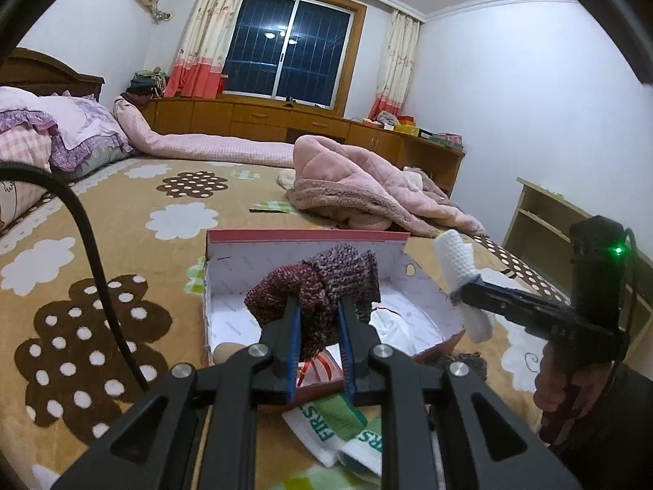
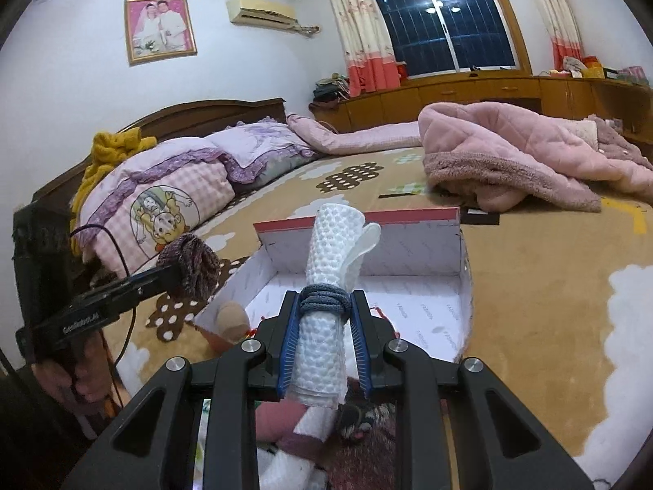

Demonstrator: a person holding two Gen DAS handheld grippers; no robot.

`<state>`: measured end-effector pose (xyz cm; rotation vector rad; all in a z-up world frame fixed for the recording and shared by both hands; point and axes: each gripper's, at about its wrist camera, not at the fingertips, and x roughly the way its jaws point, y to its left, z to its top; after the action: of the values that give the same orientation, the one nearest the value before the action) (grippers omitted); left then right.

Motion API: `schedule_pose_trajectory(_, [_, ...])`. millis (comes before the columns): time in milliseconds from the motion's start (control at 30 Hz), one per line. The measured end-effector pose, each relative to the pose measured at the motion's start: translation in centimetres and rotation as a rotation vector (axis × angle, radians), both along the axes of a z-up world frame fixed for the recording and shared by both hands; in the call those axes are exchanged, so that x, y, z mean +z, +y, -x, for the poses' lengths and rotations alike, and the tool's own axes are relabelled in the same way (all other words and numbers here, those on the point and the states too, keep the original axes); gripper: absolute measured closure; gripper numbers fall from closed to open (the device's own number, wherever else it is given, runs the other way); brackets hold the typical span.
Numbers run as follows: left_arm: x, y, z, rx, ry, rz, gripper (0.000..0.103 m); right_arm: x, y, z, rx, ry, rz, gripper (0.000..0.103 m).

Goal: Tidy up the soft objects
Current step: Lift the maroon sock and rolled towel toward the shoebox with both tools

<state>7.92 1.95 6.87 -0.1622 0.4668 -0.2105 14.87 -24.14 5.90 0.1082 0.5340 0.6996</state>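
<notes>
Only the right wrist view shows the wedding photo (image 2: pixel 160 29) at 10 o'clock. The box (image 1: pixel 310 241) on the bed (image 1: pixel 122 212) holds white cloth (image 1: pixel 392 322). The left gripper (image 1: pixel 319 318) clenches a maroon knit (image 1: pixel 322 281) above it; the right gripper (image 2: pixel 324 310) grasps a rolled white towel (image 2: pixel 330 253), pointing toward 12 o'clock.

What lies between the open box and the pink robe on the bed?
Only bare bedspread, seen in the right wrist view, between the box and the pink robe.
</notes>
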Motion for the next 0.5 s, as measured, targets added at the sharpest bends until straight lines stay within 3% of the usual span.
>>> schedule_pose_trajectory(167, [-1.4,-0.2,-1.3,0.007,0.034,-0.053,0.086,-1.0,1.9,-0.7,-0.015,-0.02,0.102,0.078])
schedule_pose_trajectory(500, [-4.1,1.0,-4.7,0.046,0.104,-0.038,0.086,-2.9,2.6,-1.8,-0.036,0.004,0.185,0.078])
